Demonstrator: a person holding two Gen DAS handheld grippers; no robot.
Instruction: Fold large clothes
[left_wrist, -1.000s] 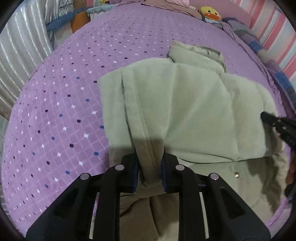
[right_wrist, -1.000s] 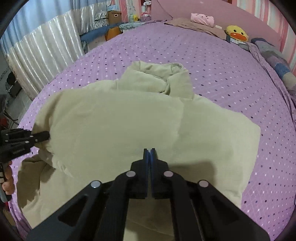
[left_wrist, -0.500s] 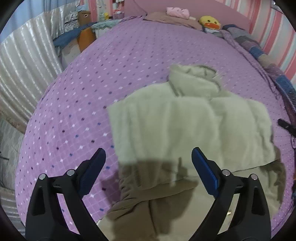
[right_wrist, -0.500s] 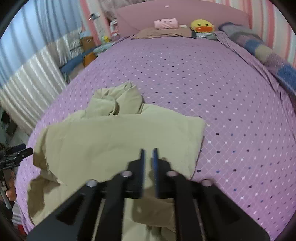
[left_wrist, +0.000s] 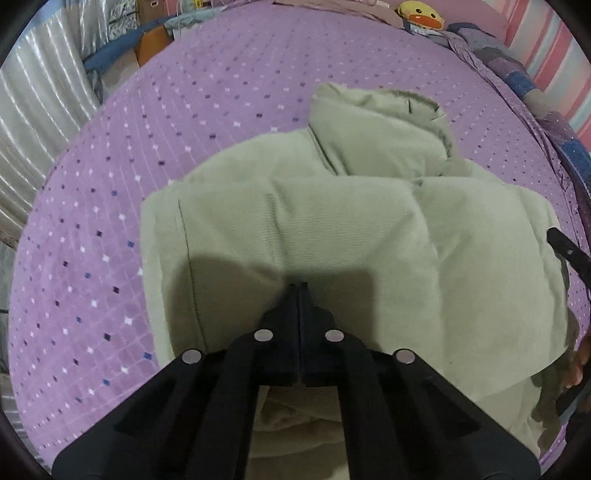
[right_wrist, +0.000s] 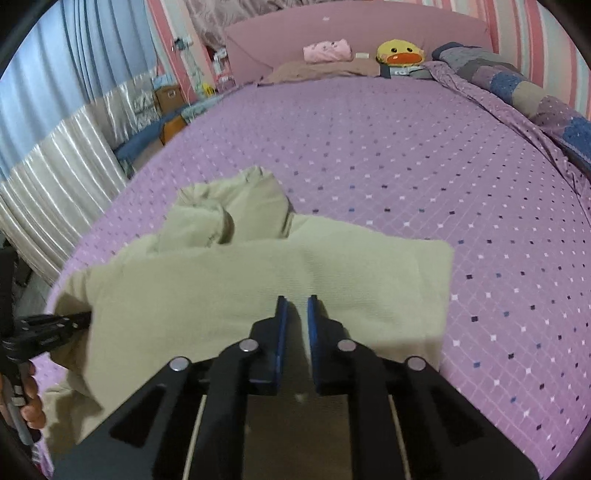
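Observation:
A large pale green hooded garment (left_wrist: 351, 236) lies partly folded on the purple dotted bedspread (left_wrist: 110, 221); its hood (left_wrist: 380, 133) points toward the headboard. My left gripper (left_wrist: 298, 286) is shut, its tips over the garment's near folded edge; no cloth shows between the jaws. It also shows at the left edge of the right wrist view (right_wrist: 48, 328). In the right wrist view the garment (right_wrist: 258, 280) lies ahead. My right gripper (right_wrist: 294, 301) stands just over it with a narrow gap between its blue pads (right_wrist: 281, 314), holding nothing.
At the headboard lie a yellow duck plush (right_wrist: 400, 53), a pink item (right_wrist: 327, 50) and a brown pillow. A patchwork quilt (right_wrist: 517, 88) runs along the bed's right side. Silver curtains (left_wrist: 37, 110) and boxes stand left of the bed.
My left gripper let go of the fold, opened wide, then shut and came down over the garment's edge. My right gripper lifted back and opened slightly.

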